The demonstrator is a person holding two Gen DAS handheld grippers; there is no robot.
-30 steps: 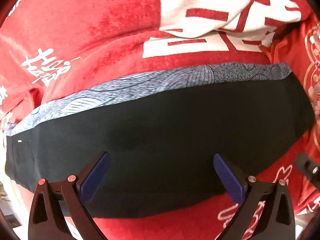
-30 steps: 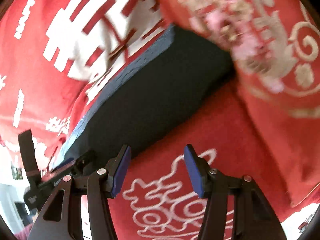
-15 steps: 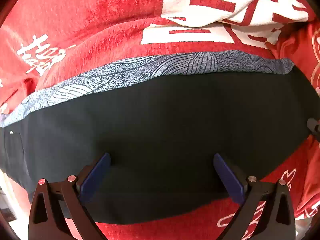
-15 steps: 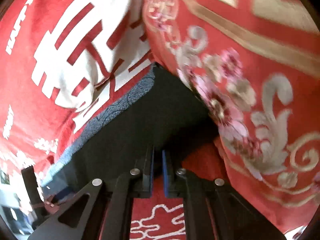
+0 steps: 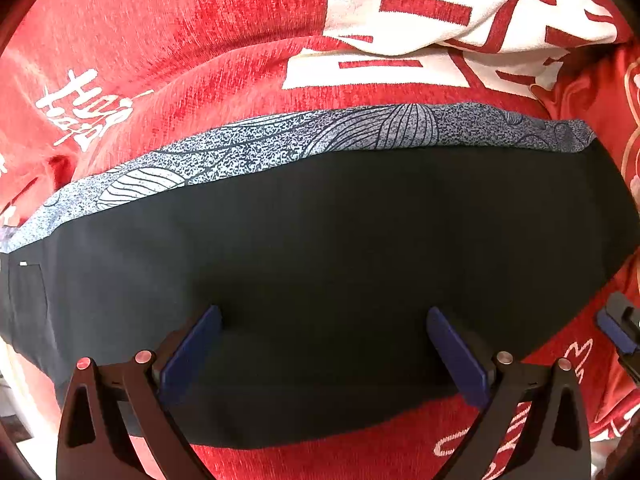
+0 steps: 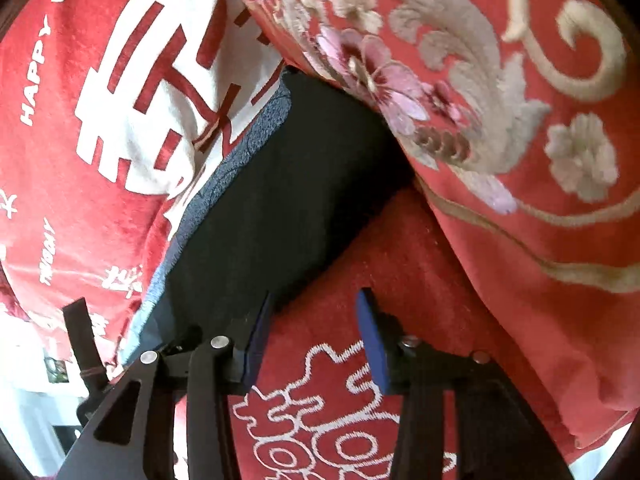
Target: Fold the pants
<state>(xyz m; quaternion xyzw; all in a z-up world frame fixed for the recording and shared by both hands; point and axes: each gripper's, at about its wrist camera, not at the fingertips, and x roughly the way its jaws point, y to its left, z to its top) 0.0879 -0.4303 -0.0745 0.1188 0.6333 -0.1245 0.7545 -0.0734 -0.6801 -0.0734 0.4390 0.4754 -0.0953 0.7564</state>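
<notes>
The black pants (image 5: 340, 248) lie flat in a long folded band on a red blanket, with a grey-blue patterned strip (image 5: 304, 140) along the far edge. My left gripper (image 5: 324, 344) is open, its blue pads over the near part of the black cloth, holding nothing. In the right wrist view the pants (image 6: 288, 200) run away to the upper middle. My right gripper (image 6: 314, 332) is open and empty at the pants' near right edge, its left pad at the cloth edge and its right pad over the red blanket.
The red blanket (image 5: 200, 40) with white characters covers the surface. A red embroidered floral cushion (image 6: 500, 100) rises at the right, against the pants' far end. The other gripper's blue tip (image 5: 616, 328) shows at the right edge. A white floor shows at lower left (image 6: 32, 400).
My right gripper, shut half a second ago at the pants' end, has opened and drawn back a little. The left gripper has stayed open over the pants and edged slightly closer.
</notes>
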